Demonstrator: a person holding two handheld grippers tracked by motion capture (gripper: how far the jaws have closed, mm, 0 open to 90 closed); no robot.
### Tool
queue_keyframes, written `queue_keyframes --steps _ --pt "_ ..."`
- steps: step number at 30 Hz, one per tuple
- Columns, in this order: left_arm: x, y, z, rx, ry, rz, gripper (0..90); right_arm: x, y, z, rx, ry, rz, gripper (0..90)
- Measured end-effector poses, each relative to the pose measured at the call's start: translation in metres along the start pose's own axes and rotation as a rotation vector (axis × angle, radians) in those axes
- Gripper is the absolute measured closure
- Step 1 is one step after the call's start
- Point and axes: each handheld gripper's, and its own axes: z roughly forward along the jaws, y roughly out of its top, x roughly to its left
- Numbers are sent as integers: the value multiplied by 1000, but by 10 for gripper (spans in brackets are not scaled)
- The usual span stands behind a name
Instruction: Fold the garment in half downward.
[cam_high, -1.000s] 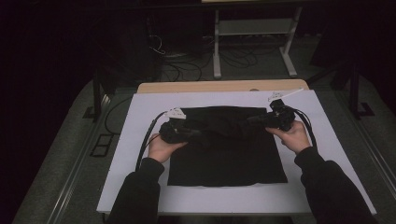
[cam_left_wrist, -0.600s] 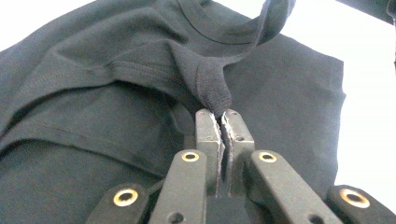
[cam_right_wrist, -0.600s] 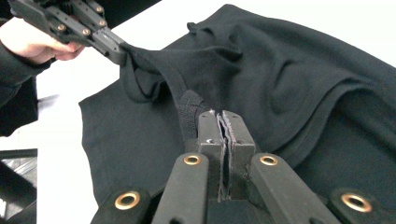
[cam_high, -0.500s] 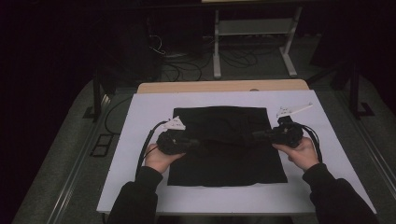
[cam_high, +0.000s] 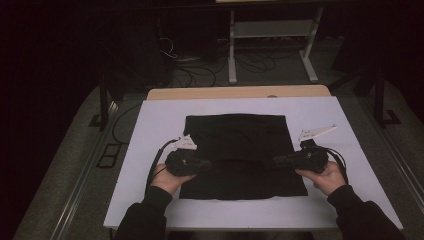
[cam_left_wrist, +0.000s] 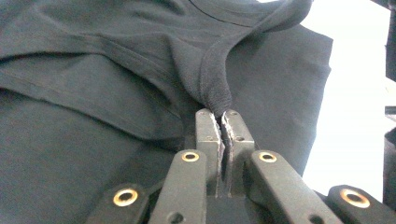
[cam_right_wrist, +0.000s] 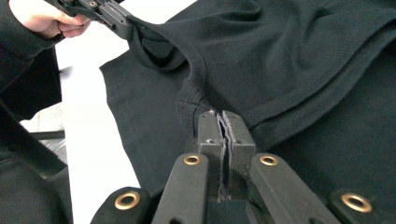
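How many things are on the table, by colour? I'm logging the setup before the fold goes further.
Black: 3 - the shirt, the left gripper and the right gripper, each shut on the shirt's fabric.
White: 1 - the sheet under the shirt.
Total: 4

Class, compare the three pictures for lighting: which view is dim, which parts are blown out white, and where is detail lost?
High view: dim, surroundings nearly black, and the black garment shows almost no folds on the white tabletop. Left gripper view: brighter, seams clear, tabletop blown out white. Right gripper view: ribbing sharp, tabletop glaring.
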Motion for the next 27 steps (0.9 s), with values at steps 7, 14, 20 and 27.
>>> queue_keyframes --steps 7,14,20,27 --pt "-9 -6 -1 17 -17 11 861 5 -9 0 32 5 1 864" --pt "-11 -12 -2 40 -34 3 861 8 -15 1 48 14 4 863" --pt "-14 -15 -4 54 -42 8 861 11 -18 0 56 17 5 863" --pt "-19 -18 -7 61 -46 13 861 14 -21 -2 64 21 2 863"
